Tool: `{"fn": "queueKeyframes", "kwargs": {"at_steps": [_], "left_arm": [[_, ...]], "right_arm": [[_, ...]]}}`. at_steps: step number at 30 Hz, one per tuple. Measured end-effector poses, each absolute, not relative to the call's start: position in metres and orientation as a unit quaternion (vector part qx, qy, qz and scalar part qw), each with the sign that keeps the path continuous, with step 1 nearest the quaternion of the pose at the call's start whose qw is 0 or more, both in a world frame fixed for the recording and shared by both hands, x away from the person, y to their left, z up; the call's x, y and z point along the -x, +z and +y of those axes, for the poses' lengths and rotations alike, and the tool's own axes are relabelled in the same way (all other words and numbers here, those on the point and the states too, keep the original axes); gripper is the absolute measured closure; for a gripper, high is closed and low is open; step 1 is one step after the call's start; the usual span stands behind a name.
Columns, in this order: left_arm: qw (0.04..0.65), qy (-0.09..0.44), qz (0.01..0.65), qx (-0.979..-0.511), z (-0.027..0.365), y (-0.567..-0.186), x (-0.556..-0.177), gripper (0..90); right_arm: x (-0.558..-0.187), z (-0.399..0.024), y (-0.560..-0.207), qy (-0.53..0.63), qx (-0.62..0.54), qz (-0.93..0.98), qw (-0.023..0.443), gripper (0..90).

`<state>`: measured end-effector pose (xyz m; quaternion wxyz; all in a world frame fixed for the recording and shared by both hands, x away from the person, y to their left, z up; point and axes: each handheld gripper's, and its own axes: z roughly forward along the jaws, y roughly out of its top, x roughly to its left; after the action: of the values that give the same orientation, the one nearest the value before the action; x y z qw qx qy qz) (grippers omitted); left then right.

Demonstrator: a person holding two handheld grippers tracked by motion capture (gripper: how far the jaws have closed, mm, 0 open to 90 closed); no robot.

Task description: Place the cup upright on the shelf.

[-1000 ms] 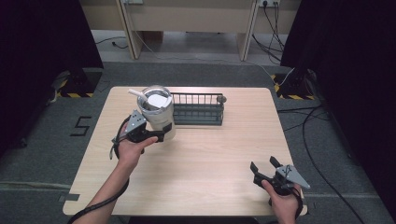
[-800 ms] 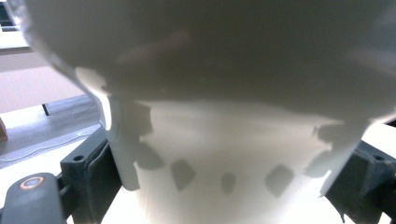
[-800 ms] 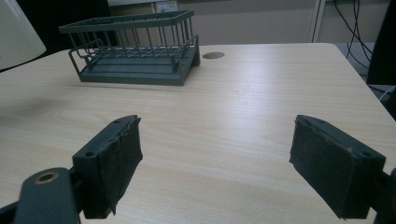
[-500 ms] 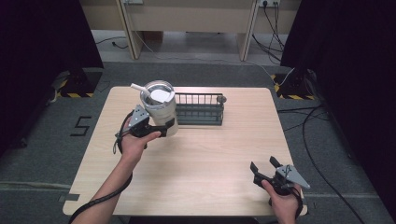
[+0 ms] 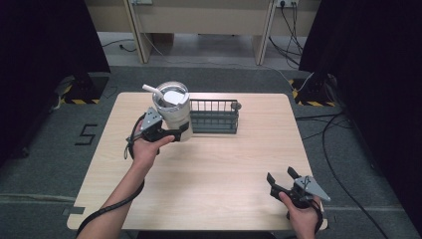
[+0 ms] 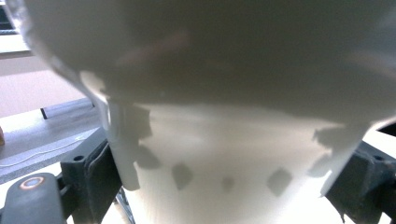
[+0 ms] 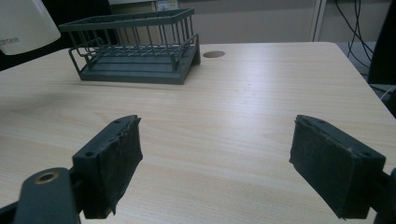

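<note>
One wooden table [image 5: 209, 184] carries one dark wire basket [image 5: 214, 117], which stands toward the far edge, and one small round dark mark [image 7: 214, 54] sits on the tabletop just beside the basket's right end; one white tumbler [image 5: 172, 110] with a clear lid and one white straw [image 5: 150, 90] is held at the basket's left end, and from above I cannot tell whether its base touches the table, though in the right gripper view its lower corner [image 7: 25, 25] appears up off the wood; the left gripper [image 5: 171, 134] has its two jaws clamped on the tumbler's lower body, and in the left gripper view the white wall [image 6: 233, 154] sits between the two black pads; the right gripper [image 5: 281, 178] rests in the person's hand near the table's near right corner, well apart from the basket, its two jaws spread wide with bare wood between them.
</note>
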<state>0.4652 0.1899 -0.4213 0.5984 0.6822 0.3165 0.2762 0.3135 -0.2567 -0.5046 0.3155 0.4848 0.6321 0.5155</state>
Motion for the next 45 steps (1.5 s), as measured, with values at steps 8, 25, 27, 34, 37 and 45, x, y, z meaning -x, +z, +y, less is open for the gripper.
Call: {"fn": "queueKeyframes", "kwargs": {"at_steps": [8, 25, 27, 34, 37, 45], "left_arm": [[0.596, 0.278, 0.313, -0.685, 0.186, -0.416, -0.469, 10.9], [0.596, 0.276, 0.309, -0.688, 0.171, -0.404, -0.486, 10.9], [0.596, 0.277, 0.309, -0.688, 0.17, -0.403, -0.488, 10.9], [0.597, 0.278, 0.309, -0.686, 0.165, -0.398, -0.494, 10.9], [0.596, 0.281, 0.307, -0.687, 0.163, -0.395, -0.497, 10.9], [0.597, 0.281, 0.306, -0.686, 0.158, -0.389, -0.505, 10.9]], "right_arm": [[-0.314, -0.257, -0.505, 0.516, -0.485, 0.632, 0.316, 16.9], [-0.314, -0.258, -0.505, 0.516, -0.485, 0.632, 0.315, 16.9], [-0.314, -0.258, -0.505, 0.516, -0.485, 0.631, 0.316, 16.9], [-0.314, -0.258, -0.505, 0.516, -0.485, 0.632, 0.316, 16.9], [-0.314, -0.258, -0.505, 0.517, -0.484, 0.631, 0.316, 16.9], [-0.314, -0.259, -0.505, 0.517, -0.484, 0.631, 0.316, 16.9]]}}
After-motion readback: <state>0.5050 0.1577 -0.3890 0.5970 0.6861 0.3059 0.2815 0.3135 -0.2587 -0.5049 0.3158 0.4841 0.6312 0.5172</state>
